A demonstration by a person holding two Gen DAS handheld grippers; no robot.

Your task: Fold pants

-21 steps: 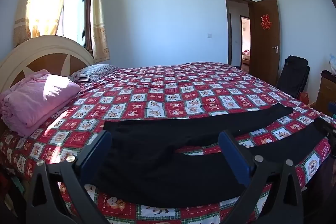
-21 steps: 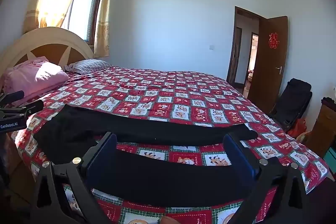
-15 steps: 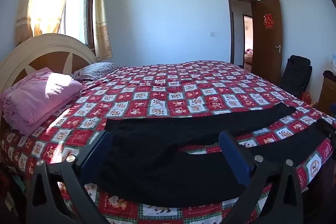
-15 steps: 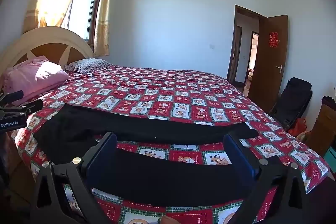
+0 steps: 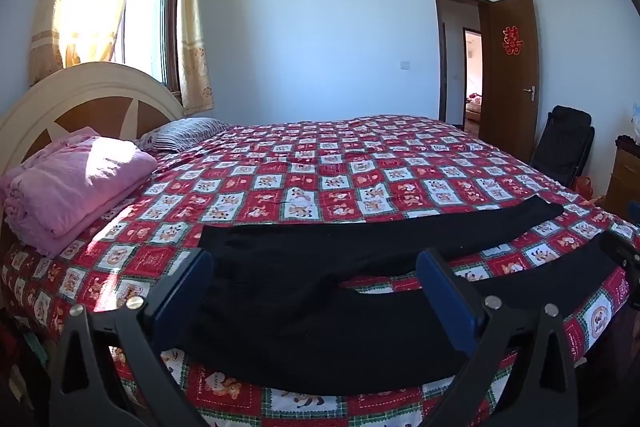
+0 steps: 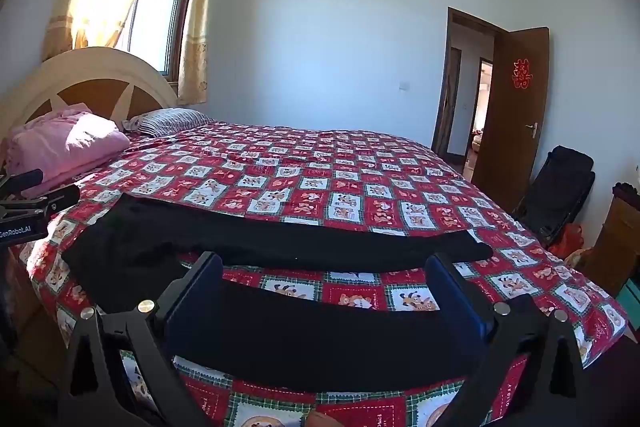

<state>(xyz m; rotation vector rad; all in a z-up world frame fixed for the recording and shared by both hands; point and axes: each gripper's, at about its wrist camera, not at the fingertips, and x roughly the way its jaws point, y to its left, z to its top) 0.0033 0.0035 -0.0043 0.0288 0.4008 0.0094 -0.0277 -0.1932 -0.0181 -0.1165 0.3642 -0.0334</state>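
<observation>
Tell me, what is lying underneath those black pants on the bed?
The black pants lie spread flat on a red patchwork bedspread printed with cartoon squares, legs apart with bedspread showing between them. Whatever is beneath the bedspread itself is covered and cannot be seen.
</observation>
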